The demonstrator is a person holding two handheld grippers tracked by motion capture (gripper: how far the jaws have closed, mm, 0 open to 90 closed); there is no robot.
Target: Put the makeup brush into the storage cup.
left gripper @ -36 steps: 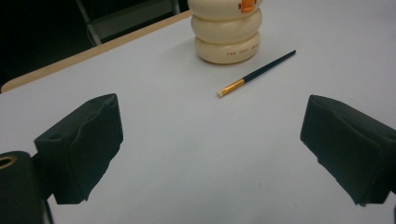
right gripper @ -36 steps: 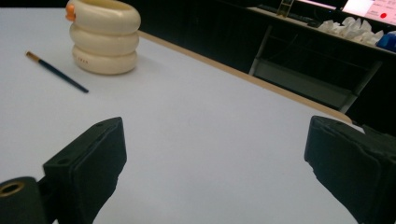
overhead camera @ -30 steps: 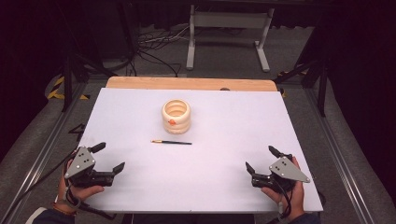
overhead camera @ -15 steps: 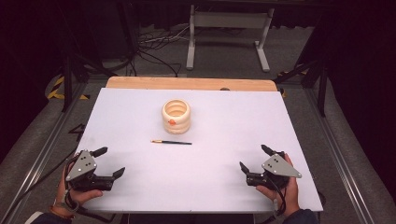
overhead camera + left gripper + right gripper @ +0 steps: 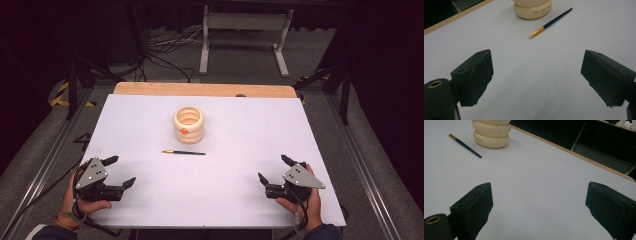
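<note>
both grippers, left gripper [image 5: 119, 171] and right gripper [image 5: 272, 168], spread near table [image 5: 240, 200] front edge.

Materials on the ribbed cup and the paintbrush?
Ribbed cup: looks like glazed ceramic or smooth plastic; cream with a soft sheen and printed lettering near its base, so I can't settle which. Paintbrush: dark glossy handle, probably lacquered wood or plastic; gold band looks like a metal ferrule; pale bristle tip.

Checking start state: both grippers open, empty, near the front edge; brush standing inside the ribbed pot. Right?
Not quite. The brush lies flat on the table in front of the ribbed pot, apart from it, as the high view shows. The left gripper and right gripper are open and empty.
</note>
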